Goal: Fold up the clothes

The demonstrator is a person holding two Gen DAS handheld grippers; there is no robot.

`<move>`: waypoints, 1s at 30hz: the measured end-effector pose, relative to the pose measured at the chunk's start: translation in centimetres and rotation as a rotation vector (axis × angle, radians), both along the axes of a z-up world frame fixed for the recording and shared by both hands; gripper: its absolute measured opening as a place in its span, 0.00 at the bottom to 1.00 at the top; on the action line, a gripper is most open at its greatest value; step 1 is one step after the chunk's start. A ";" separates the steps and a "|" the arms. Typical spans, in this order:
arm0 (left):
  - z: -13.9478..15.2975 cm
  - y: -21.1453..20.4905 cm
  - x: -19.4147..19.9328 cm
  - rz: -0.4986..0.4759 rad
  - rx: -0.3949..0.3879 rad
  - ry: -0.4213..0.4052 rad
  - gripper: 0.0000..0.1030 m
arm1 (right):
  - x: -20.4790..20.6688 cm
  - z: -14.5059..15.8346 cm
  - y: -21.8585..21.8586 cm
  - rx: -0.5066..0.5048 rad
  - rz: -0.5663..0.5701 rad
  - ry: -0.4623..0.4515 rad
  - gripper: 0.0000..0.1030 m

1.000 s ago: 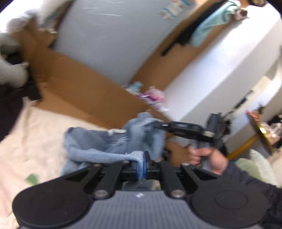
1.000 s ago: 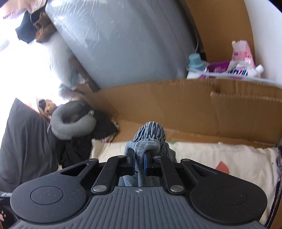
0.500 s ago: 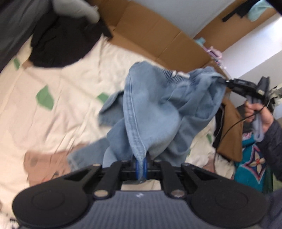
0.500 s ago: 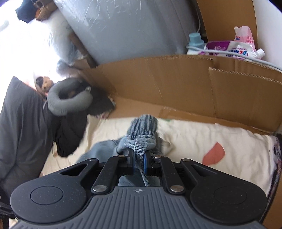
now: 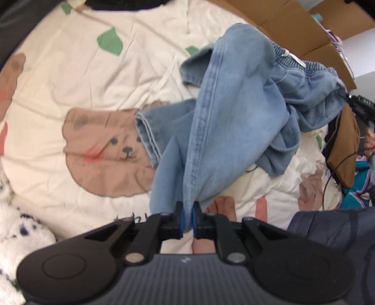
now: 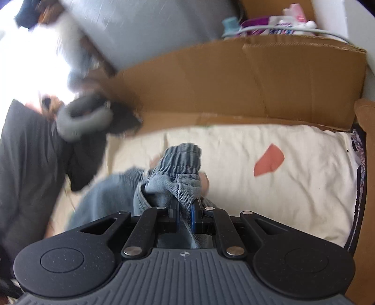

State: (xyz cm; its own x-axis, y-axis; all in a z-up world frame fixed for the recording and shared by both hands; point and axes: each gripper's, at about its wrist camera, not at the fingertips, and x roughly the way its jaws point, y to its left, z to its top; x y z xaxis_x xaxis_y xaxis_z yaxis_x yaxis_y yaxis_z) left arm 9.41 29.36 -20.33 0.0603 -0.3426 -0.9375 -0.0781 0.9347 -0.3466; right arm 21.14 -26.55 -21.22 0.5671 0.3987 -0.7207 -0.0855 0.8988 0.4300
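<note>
A pair of light blue jeans hangs stretched between my two grippers, low over a cream bedspread printed with bears. My left gripper points steeply down. Its jaws are opening, and the side seam of one leg still sits pinched between the blue pads. The other leg's hem lies on the bear print. At the right edge, my right gripper holds the far end of the waistband. In the right wrist view, that gripper is shut on the gathered elastic waistband.
Cardboard panels stand along the far side of the bed, with bottles behind them. A grey neck pillow and dark clothes lie at the left. A brown garment and a white plush flank the bedspread.
My left gripper tipped downward and sank toward the bed, so the jeans now trail onto the bedspread. My right gripper also came lower with the waistband. The left pads stand slightly wider apart.
</note>
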 end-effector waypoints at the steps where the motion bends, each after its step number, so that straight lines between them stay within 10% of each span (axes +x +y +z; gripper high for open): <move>1: 0.2 -0.1 0.2 -0.009 0.020 0.000 0.15 | 0.0 -0.3 0.1 -0.004 0.000 0.004 0.07; 4: 1.5 0.0 1.1 -0.042 0.068 -0.018 0.32 | 0.3 -0.7 0.1 -0.005 0.001 -0.006 0.07; 15: 6.3 -1.7 11.2 -0.148 0.150 -0.253 0.40 | 1.4 -1.6 0.3 -0.024 0.009 -0.027 0.07; 30: 4.4 -13.9 27.7 -0.287 0.026 -0.461 0.54 | 1.0 -3.8 -0.4 0.091 -0.055 -0.029 0.06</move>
